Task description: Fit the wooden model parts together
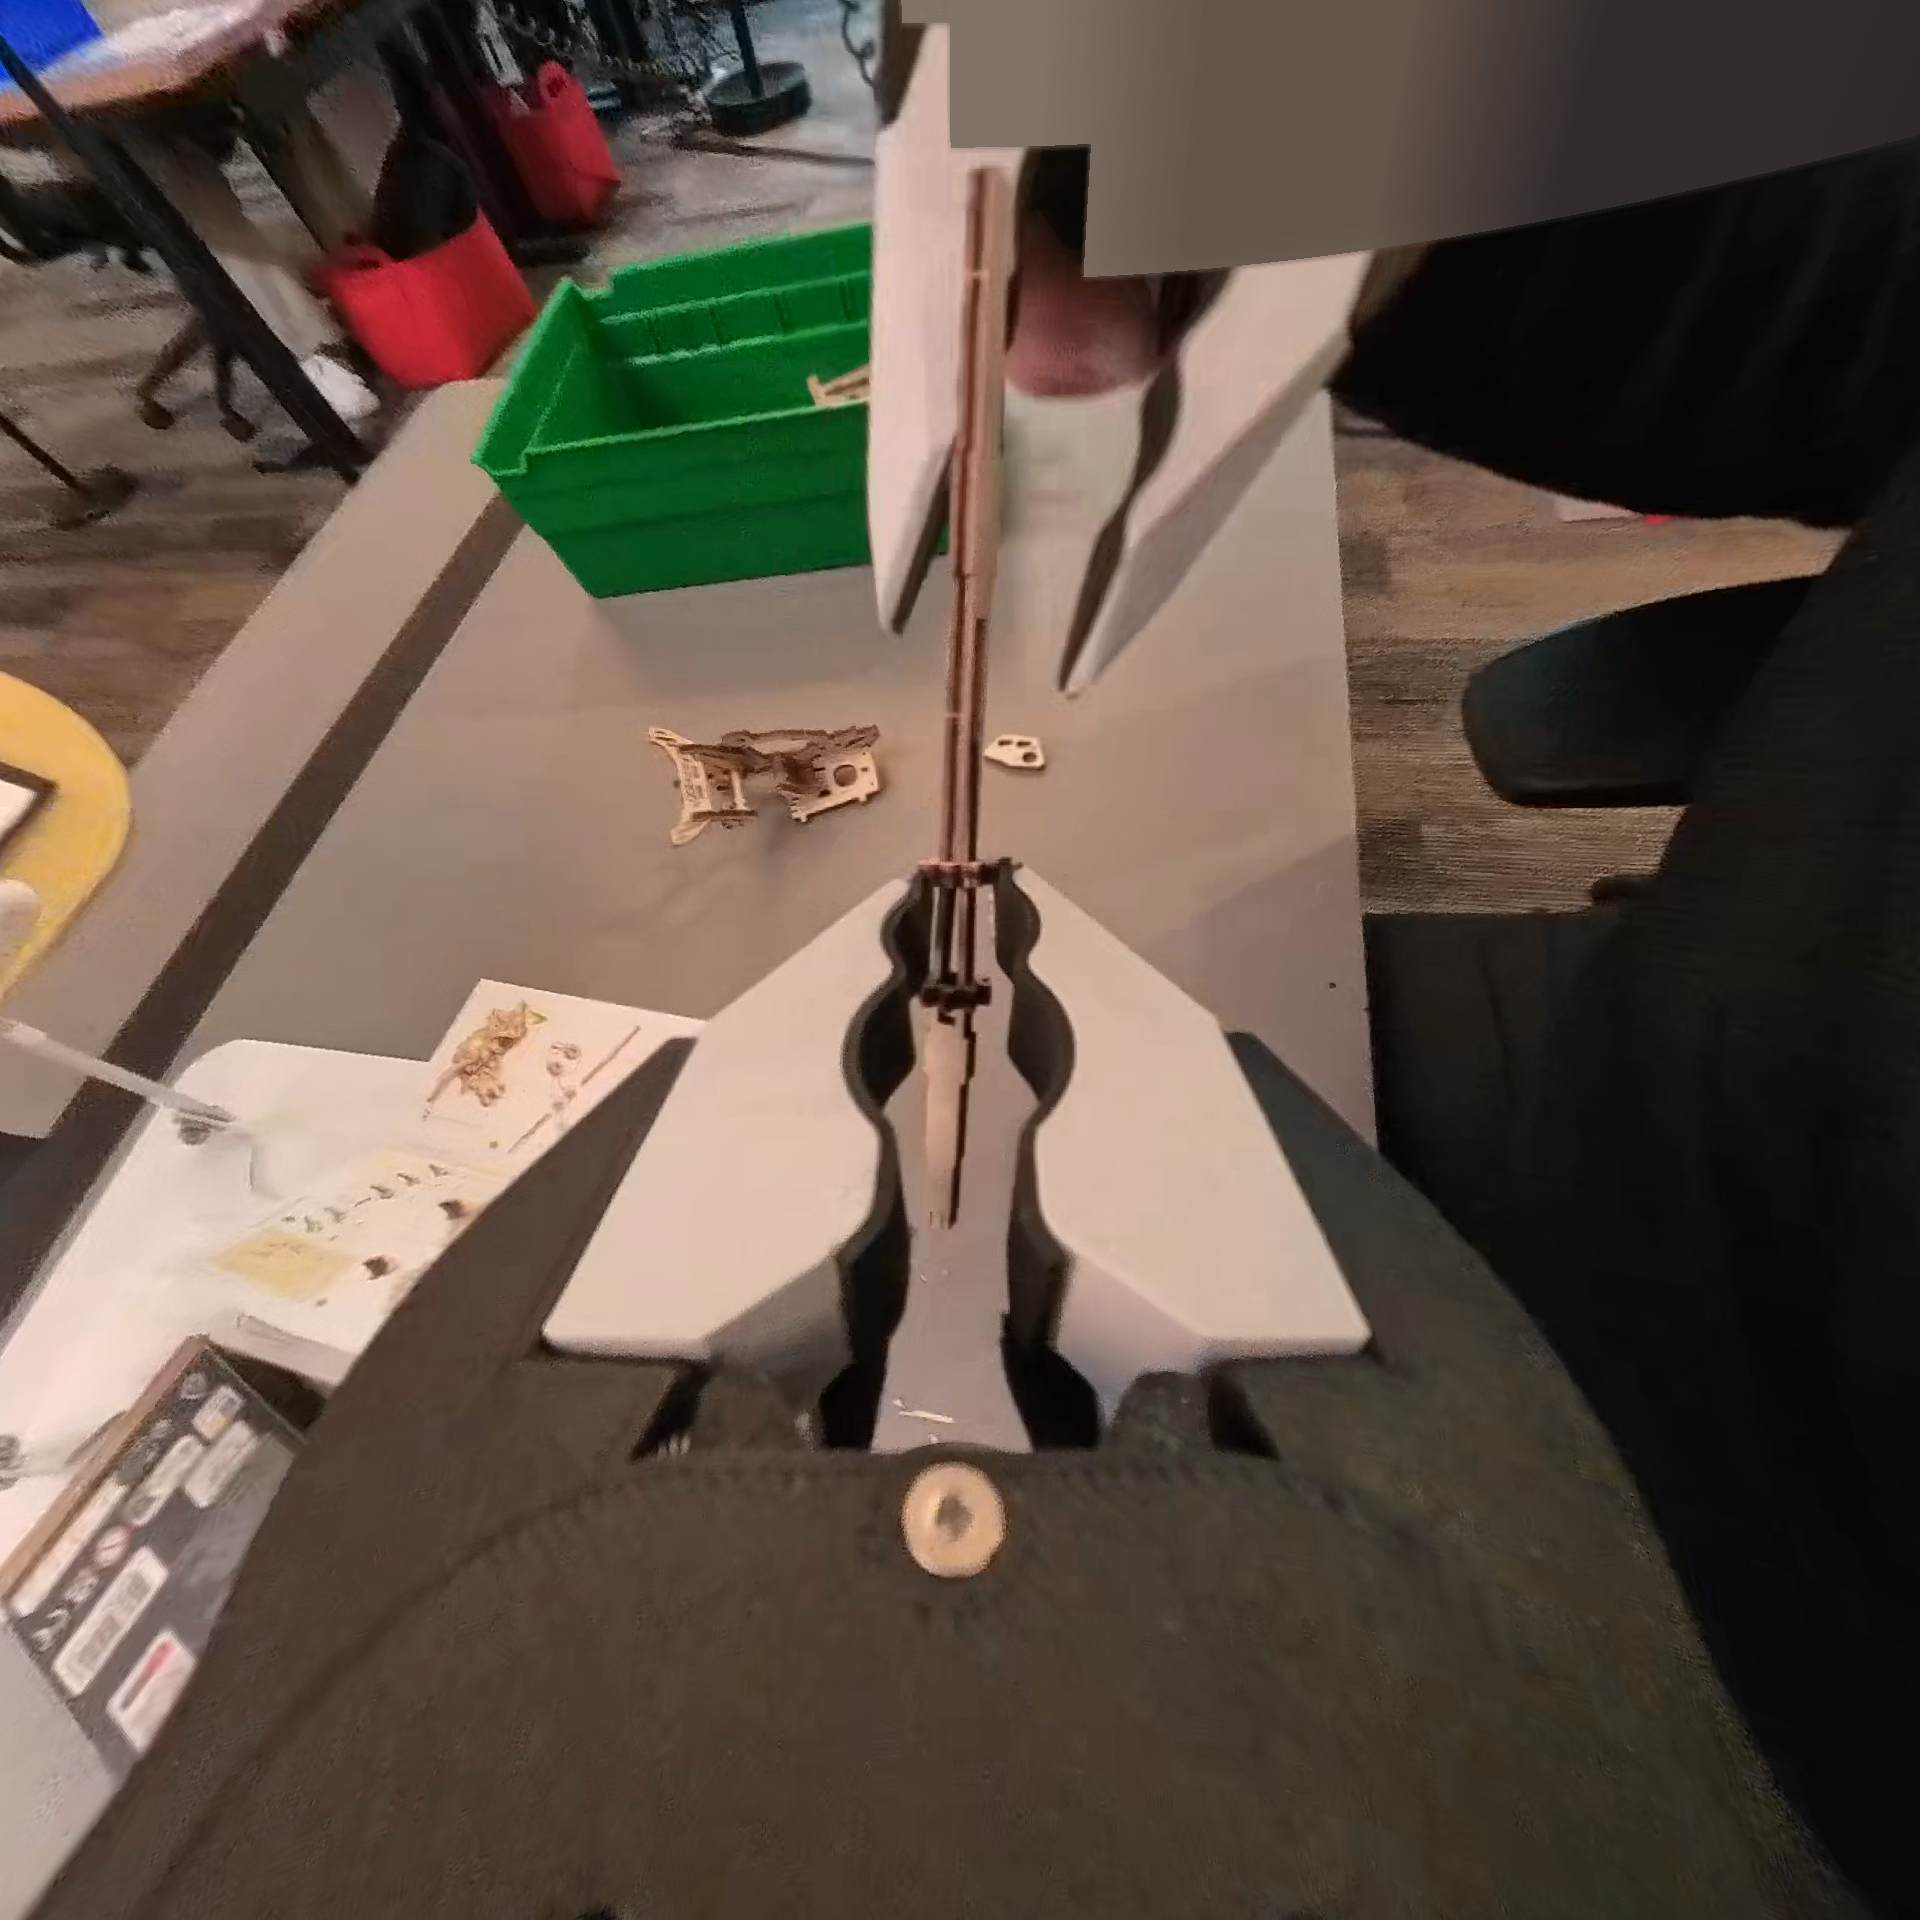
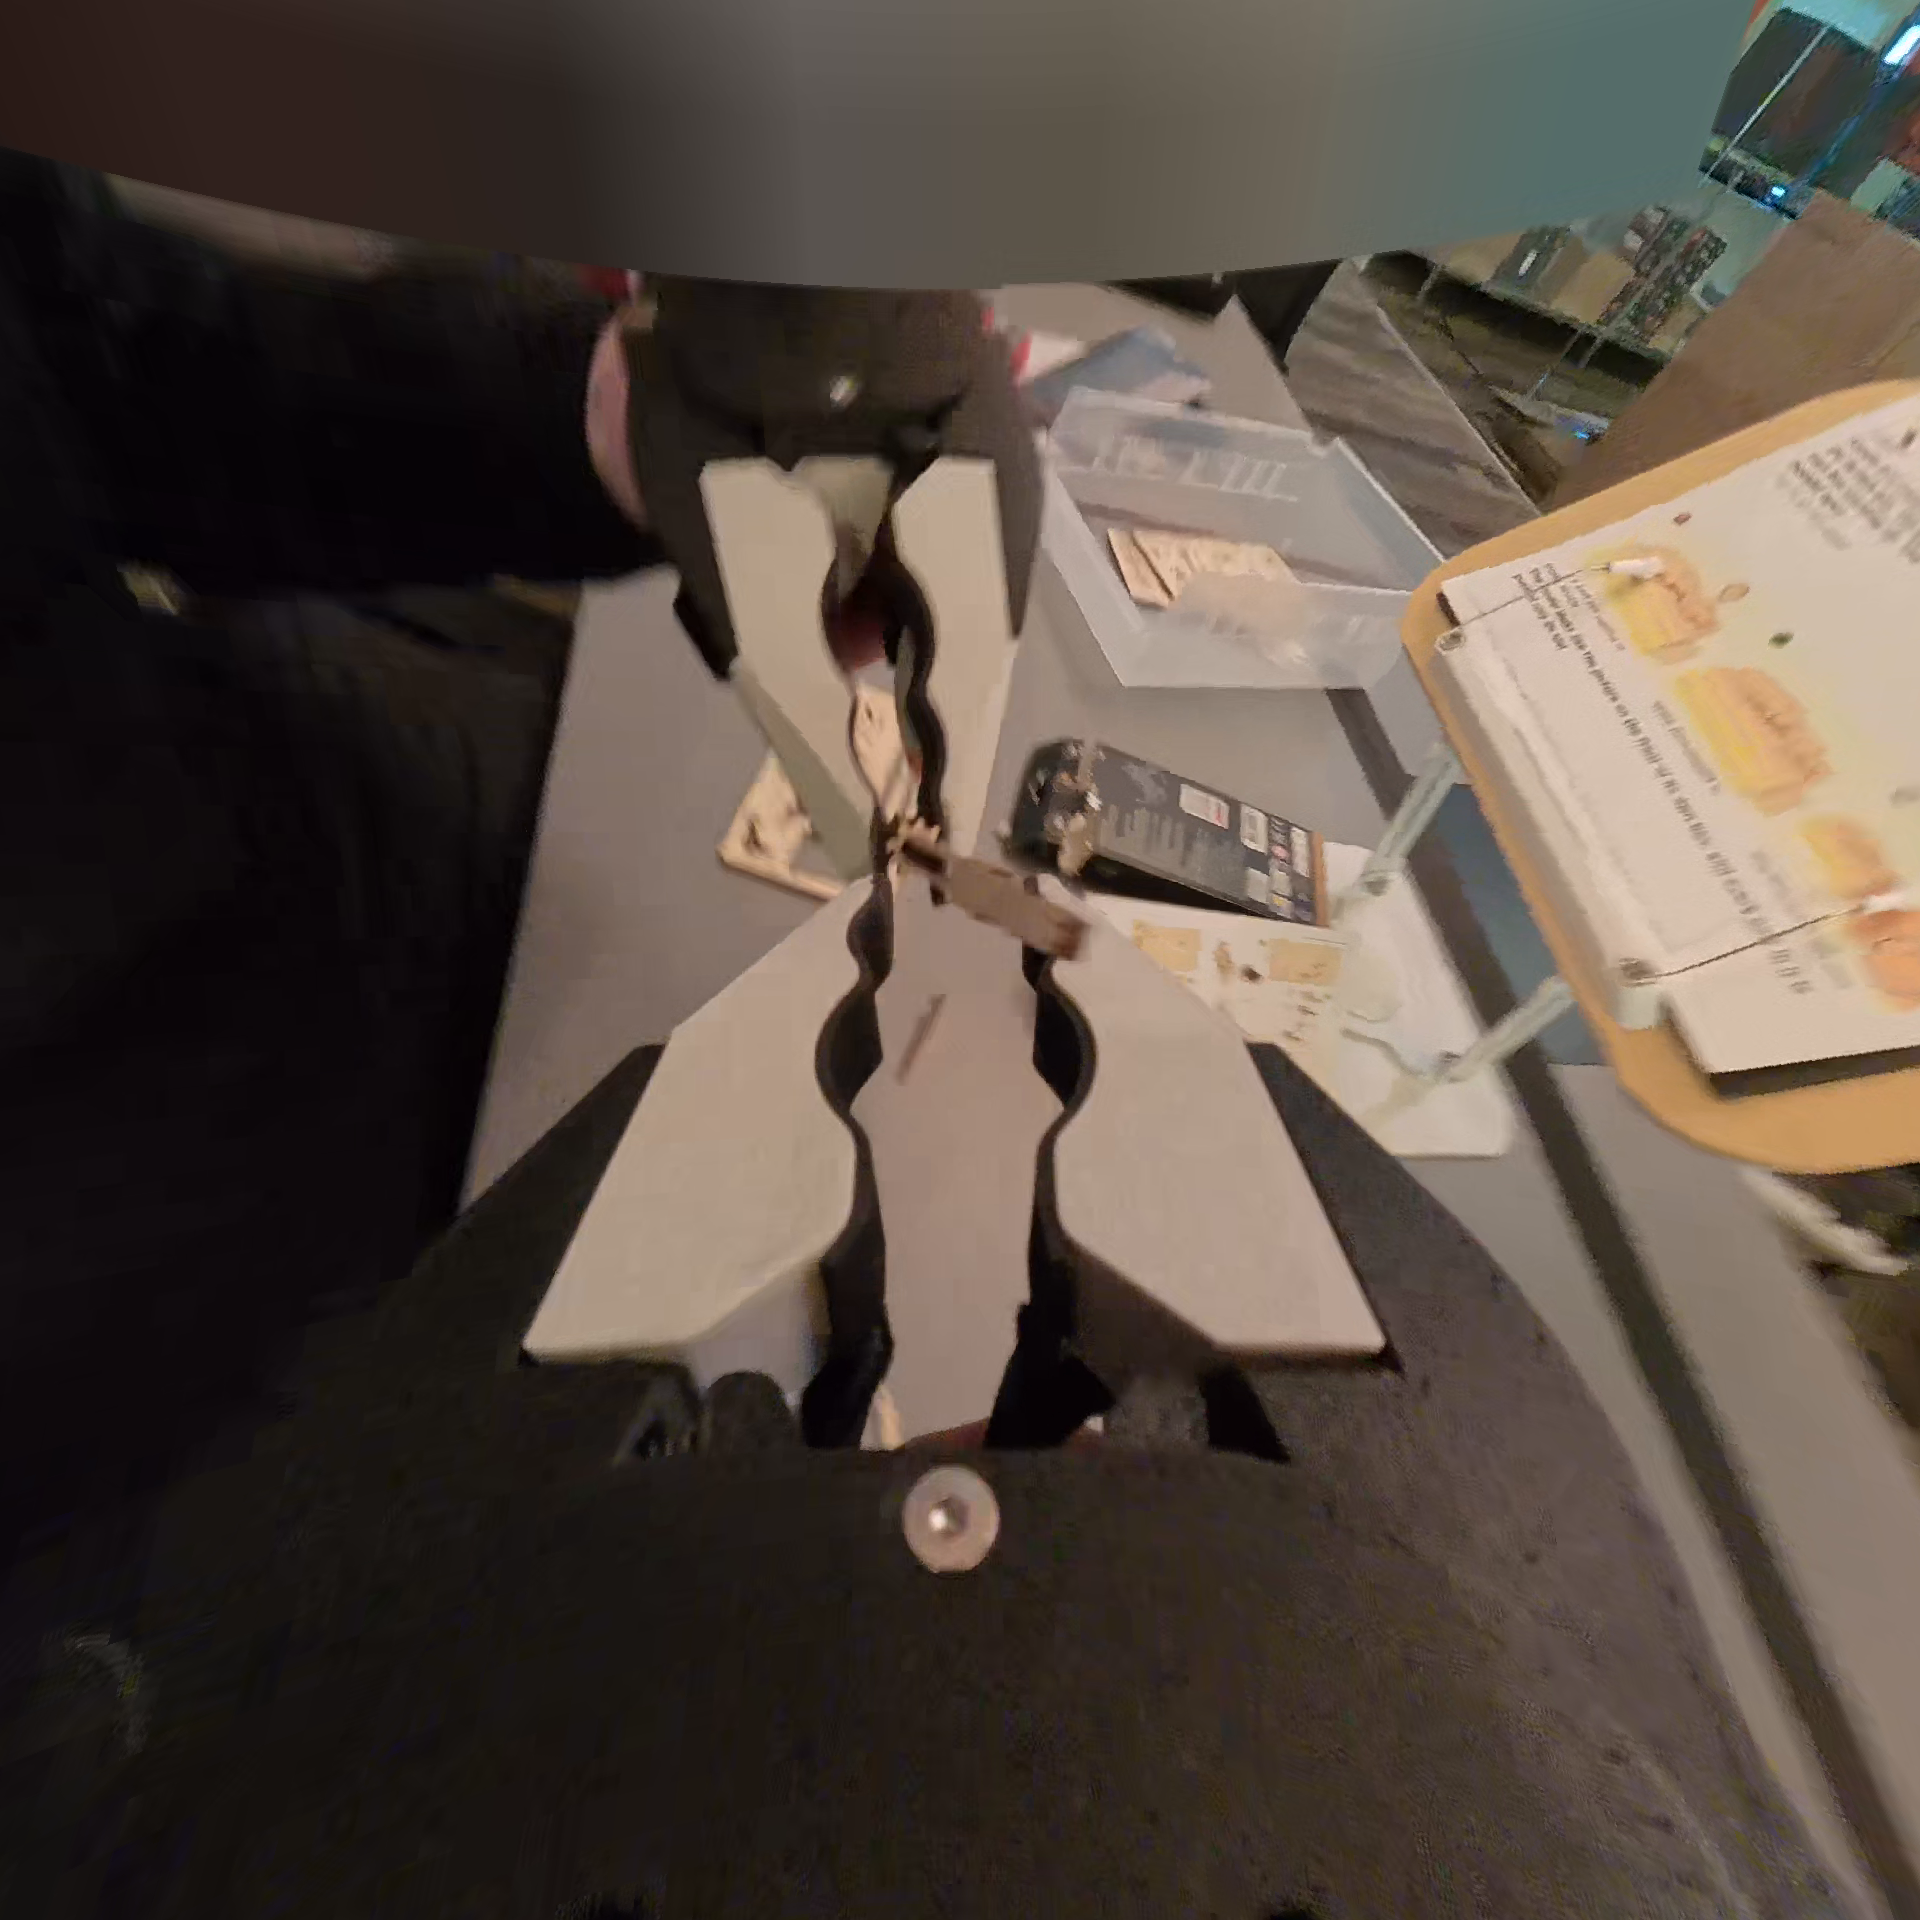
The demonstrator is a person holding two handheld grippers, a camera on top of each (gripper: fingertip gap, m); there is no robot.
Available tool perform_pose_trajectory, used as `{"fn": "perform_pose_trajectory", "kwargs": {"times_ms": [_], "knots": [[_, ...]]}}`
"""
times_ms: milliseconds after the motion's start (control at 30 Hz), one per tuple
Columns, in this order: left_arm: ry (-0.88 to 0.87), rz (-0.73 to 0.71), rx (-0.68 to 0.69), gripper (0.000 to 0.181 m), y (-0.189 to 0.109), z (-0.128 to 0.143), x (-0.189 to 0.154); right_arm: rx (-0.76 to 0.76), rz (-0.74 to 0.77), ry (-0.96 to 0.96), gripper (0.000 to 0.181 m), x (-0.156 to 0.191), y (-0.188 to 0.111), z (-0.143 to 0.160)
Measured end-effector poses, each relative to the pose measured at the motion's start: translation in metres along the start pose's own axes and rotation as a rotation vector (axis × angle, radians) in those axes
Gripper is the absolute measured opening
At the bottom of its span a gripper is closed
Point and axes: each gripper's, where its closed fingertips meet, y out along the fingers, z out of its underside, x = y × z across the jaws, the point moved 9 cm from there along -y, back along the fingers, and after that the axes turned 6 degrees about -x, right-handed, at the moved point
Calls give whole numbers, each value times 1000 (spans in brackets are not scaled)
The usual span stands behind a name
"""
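Left wrist view has the left gripper (image 1: 961, 883) pinched nearly closed on a long thin wooden strip assembly (image 1: 966, 727) seen edge-on, held up above the grey worktop (image 1: 520, 831), with the right gripper (image 1: 977, 644) reaching in from the far side, its fingers spread apart on either side of the strip. Down on the worktop sit a half-built wooden model piece (image 1: 769, 779) and a small flat wooden part (image 1: 1016, 753), near a green bin (image 1: 675, 468). Right wrist view shows the right gripper (image 2: 956, 914) wide open at the wood where the two tips meet; I can't tell if it's gripping.

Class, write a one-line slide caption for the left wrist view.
Left gripper clamps a thin wooden model part above loose wooden pieces and a green bin.
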Motion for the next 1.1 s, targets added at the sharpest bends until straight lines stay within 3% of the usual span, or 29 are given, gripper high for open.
{"fn": "perform_pose_trajectory", "kwargs": {"times_ms": [167,267,567,767,933,1100], "knots": [[-172,187,62,10,2,-2,12,265,67,-416,35,11,5,-17],[-202,197,110,10,5,-2,19,373,108,-582,35,11,7,-20],[-226,244,98,10,13,-1,24,420,138,-536,45,-1,-2,-16],[-290,271,132,10,21,4,29,426,210,-576,41,-5,-24,-27],[-306,280,183,10,32,0,30,512,113,-685,32,22,7,-18],[-298,293,208,10,36,-5,27,626,145,-722,23,21,29,8]]}}
